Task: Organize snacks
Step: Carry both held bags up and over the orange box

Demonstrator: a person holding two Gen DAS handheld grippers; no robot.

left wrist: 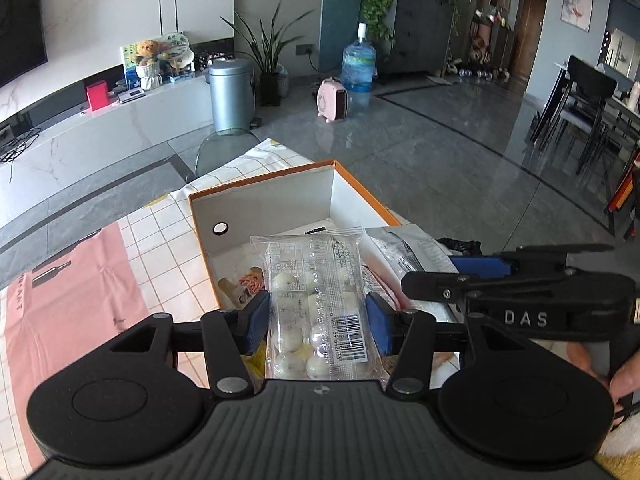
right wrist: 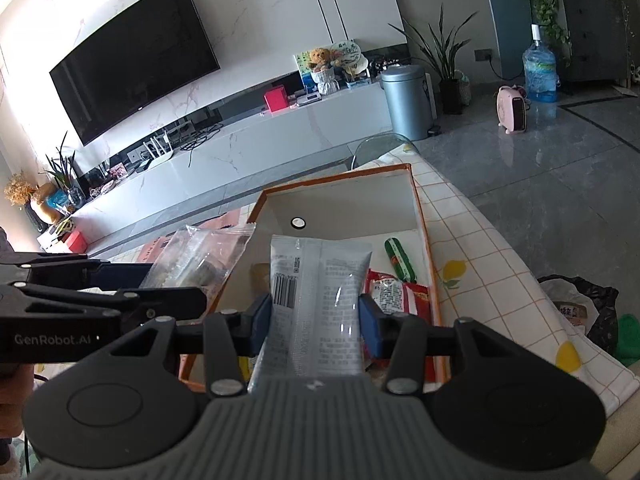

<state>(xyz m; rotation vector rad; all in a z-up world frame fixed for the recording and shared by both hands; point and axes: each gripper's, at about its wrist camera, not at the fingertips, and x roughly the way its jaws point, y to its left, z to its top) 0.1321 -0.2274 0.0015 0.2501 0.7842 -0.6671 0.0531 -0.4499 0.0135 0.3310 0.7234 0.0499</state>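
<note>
L tongs [left wrist: 317, 322] gripping clear pack [left wrist: 316, 304]; R tongs [right wrist: 316, 322], grey pouch [right wrist: 320, 304].

snacks [right wrist: 394, 292] in box [right wrist: 414, 200] on table [right wrist: 480, 240]

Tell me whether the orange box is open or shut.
Open. The orange box has no lid on; its white inside and snack packets lying in it show from above.
</note>
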